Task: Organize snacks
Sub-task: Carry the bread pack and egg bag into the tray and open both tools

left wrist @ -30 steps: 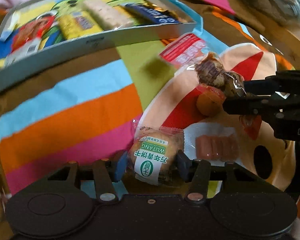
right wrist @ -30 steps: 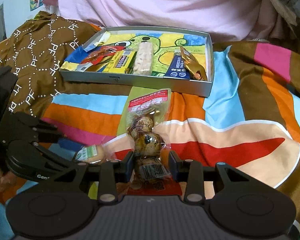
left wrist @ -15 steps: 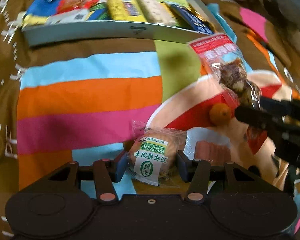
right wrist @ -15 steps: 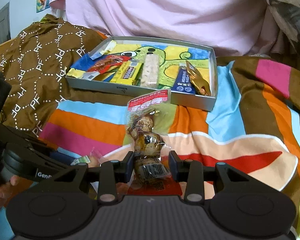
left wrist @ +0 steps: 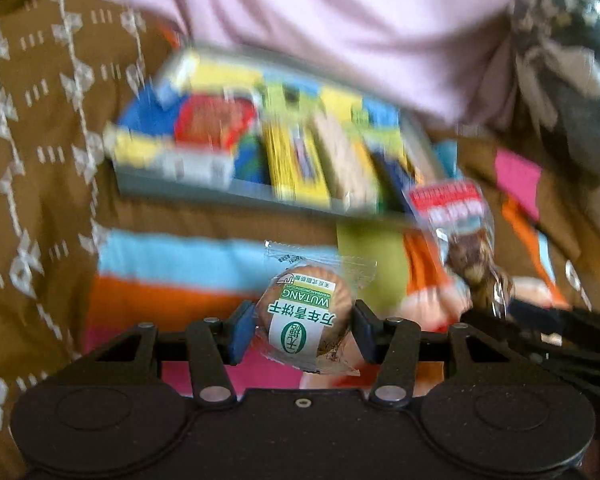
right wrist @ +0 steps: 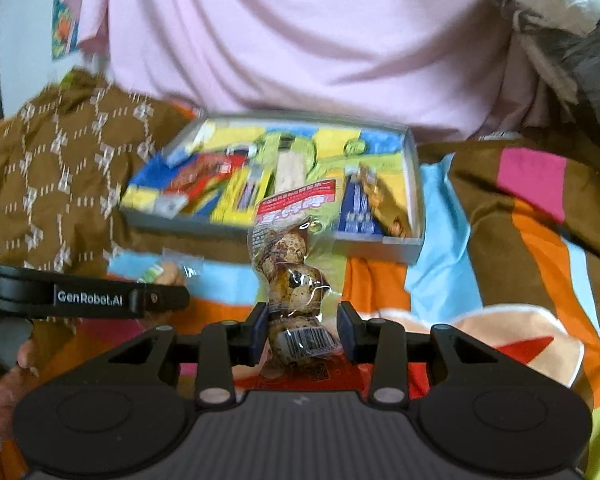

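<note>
My left gripper [left wrist: 303, 330] is shut on a round biscuit in a clear wrapper with a green and white label [left wrist: 304, 318], held above the striped blanket. My right gripper [right wrist: 302, 330] is shut on the lower end of a long clear pack of speckled quail eggs with a red header [right wrist: 294, 276], which stands upright between the pads. The same egg pack [left wrist: 472, 256] shows at the right of the left wrist view, the left gripper [right wrist: 168, 300] at the left of the right wrist view. Ahead lies a shallow grey box [right wrist: 414, 184] [left wrist: 188, 190] holding several snack packs.
A striped, colourful blanket [right wrist: 520, 248] covers the surface, with a brown patterned cloth [right wrist: 44, 184] on the left. A person in a pink top [right wrist: 300, 48] sits behind the box. A hand [right wrist: 8, 392] holds the left gripper's handle at the lower left.
Both grippers rose off the blanket with their snacks. The left gripper rolled and swung toward the box, so the sausage pack and orange piece dropped out of its view.
</note>
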A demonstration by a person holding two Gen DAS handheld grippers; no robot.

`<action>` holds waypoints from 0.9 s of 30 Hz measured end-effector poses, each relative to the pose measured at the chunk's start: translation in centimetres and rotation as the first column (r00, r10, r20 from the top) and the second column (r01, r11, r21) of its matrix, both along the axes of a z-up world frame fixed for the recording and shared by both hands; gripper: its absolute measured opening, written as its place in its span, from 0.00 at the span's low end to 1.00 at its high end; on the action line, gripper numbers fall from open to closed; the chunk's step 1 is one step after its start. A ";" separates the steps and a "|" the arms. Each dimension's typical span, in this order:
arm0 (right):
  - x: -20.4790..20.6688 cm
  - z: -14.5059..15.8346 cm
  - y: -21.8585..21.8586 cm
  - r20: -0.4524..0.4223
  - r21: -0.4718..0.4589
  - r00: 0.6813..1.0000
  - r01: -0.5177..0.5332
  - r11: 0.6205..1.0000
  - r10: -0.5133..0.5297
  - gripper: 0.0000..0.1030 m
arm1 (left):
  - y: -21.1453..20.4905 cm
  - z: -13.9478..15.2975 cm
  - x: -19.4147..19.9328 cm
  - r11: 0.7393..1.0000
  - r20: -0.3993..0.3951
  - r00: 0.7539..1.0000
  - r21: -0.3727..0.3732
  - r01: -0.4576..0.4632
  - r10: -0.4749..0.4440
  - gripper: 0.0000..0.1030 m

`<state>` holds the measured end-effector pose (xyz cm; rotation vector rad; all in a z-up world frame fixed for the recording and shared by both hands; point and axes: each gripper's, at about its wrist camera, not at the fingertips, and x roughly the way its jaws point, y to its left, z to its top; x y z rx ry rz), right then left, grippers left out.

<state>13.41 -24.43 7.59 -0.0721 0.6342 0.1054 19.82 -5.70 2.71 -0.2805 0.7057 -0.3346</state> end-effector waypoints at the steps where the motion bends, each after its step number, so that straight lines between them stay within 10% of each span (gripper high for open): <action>1: 0.1 0.3 0.1 0.017 -0.002 1.000 0.003 1.000 -0.003 0.40 | 0.1 0.6 0.2 1.000 0.037 0.999 0.003 -0.016 0.016 0.52; 12: 2.6 -0.5 0.9 0.207 -0.127 0.978 0.067 0.990 -0.039 0.40 | -1.0 5.3 8.2 0.994 0.226 0.970 0.028 -0.101 0.092 0.52; 27: 12.0 -3.0 2.0 0.224 -0.218 0.968 0.166 0.962 -0.116 0.40 | -2.4 1.7 15.7 0.985 0.266 0.959 0.115 -0.127 0.093 0.52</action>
